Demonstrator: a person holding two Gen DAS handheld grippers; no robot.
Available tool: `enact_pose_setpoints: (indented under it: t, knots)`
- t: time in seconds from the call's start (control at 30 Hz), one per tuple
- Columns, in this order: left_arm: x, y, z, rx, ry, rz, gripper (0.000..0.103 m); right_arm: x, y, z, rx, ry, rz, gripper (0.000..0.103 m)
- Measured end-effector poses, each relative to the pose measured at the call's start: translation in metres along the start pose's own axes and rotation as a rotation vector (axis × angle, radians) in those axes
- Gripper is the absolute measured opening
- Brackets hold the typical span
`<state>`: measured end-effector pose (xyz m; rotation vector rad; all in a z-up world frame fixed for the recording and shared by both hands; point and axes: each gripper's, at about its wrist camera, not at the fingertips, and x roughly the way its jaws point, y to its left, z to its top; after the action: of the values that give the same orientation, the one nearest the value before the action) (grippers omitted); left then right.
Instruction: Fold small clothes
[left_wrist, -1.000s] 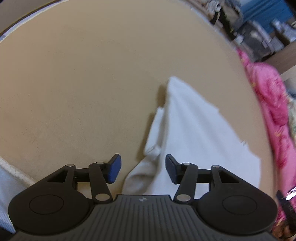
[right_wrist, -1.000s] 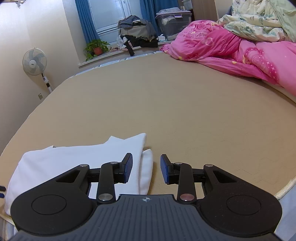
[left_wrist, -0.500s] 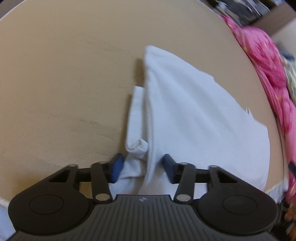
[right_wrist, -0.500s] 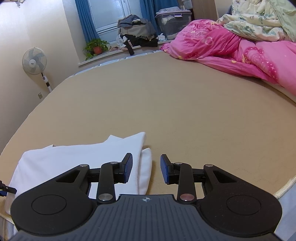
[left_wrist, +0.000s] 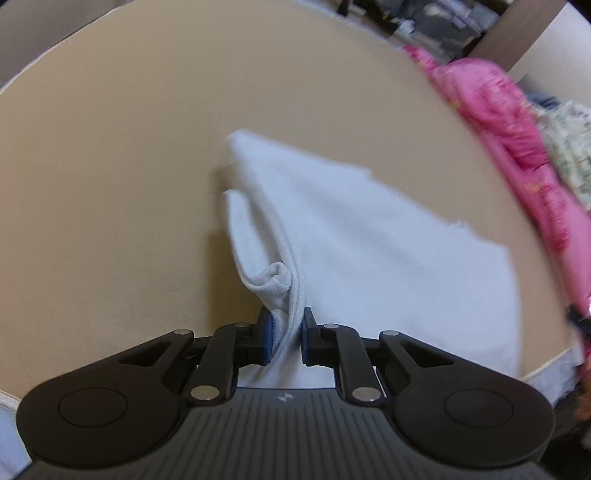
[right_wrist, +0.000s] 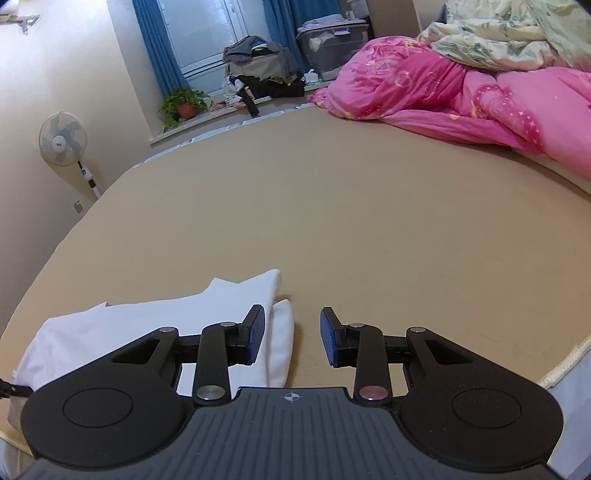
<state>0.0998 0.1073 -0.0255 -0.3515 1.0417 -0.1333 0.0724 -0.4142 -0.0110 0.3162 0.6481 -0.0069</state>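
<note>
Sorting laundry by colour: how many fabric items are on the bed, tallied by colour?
White: 1, the garment at the near edge, its hem between the closing left gripper
Pink: 1, the duvet
Pale floral: 1, the quilt
Total: 3

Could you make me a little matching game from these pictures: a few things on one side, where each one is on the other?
Things:
1. white cotton garment
2. pink quilted duvet
3. white pedestal fan
4. green potted plant

Places:
a. on the window ledge
b. on the floor by the wall
c. between the left gripper's blue pads
d. heaped at the bed's far side

Pairs: 1-c, 2-d, 3-b, 4-a
</note>
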Motion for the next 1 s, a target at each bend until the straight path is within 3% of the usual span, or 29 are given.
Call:
enact_pose_setpoints:
  t: [0.13,0.3,0.37,0.43,0.5,0.6,0.7,0.83,1.0]
  knots:
    - [-0.014,-0.088,0.015,0.061,-0.062,-0.09,0.015,-0.002,-0.013,0.003,0.037,-0.005,-0.001,0.035]
    - [0.006,-0.231,0.005,0.148,-0.045,-0.217,0.015,-0.003,-0.027,0.004,0.082,-0.01,-0.005,0.035]
    - [0.028,-0.283,-0.004,0.171,-0.016,-0.235,0.017,-0.003,-0.031,0.004,0.088,-0.011,-0.008,0.035]
    - [0.059,-0.33,-0.014,0.208,0.059,-0.273,0.032,-0.002,-0.035,0.004,0.092,-0.008,-0.011,0.035]
    - [0.078,-0.35,-0.018,0.223,0.133,-0.342,0.034,-0.001,-0.038,0.004,0.1,-0.005,-0.013,0.035]
    - [0.073,-0.34,-0.018,0.261,0.056,-0.349,0.034,0.002,-0.042,0.004,0.114,0.012,-0.001,0.035]
    - [0.064,-0.298,-0.018,0.289,0.004,-0.28,0.034,0.008,-0.042,0.002,0.104,0.057,0.059,0.035]
    - [0.06,-0.229,-0.038,0.306,0.049,-0.209,0.032,0.026,-0.034,-0.002,0.1,0.18,0.185,0.04]
    - [0.102,-0.202,-0.087,0.363,0.178,-0.158,0.029,0.047,-0.009,-0.014,0.015,0.325,0.222,0.04]
